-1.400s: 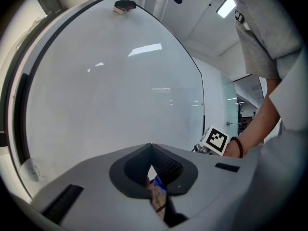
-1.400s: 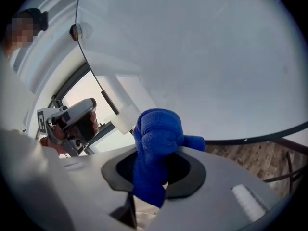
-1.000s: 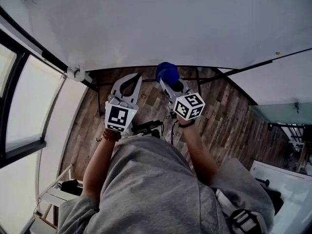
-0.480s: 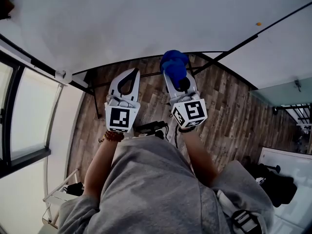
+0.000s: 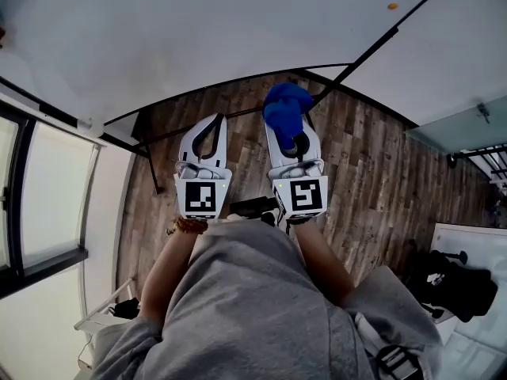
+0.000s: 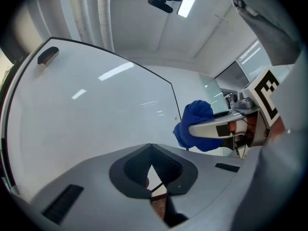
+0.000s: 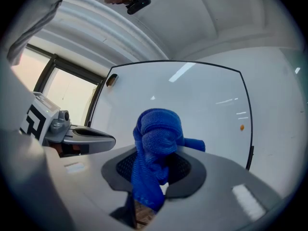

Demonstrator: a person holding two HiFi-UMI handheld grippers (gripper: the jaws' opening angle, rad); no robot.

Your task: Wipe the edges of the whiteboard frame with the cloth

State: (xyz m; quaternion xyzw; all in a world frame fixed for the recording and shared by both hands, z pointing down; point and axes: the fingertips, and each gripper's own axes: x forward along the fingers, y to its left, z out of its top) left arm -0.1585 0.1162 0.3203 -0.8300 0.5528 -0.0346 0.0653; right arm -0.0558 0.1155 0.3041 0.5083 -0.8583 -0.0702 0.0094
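Note:
The whiteboard [image 5: 198, 30] fills the top of the head view, its thin black frame [image 5: 230, 83] curving along the lower edge and its right edge [image 7: 250, 124] showing in the right gripper view. A blue cloth [image 5: 285, 111] bunches out of my right gripper [image 5: 290, 125], which is shut on it just below the frame's lower edge. In the right gripper view the cloth [image 7: 156, 143] hangs between the jaws. My left gripper [image 5: 211, 133] is beside it on the left, shut with nothing in it. The cloth [image 6: 195, 124] also shows in the left gripper view.
A black eraser [image 6: 48, 56] sits near the board's top left corner. An orange dot [image 5: 392, 6] marks the board near its right edge. Windows [image 5: 32, 204] stand at the left, wooden floor [image 5: 372, 180] lies below, and black stand legs [image 5: 150, 137] reach under the board.
Both grippers have turned to point more straight ahead, and the right one with the cloth has shifted right, away from the frame's lower edge. The view has swung so the board's corner sits higher.

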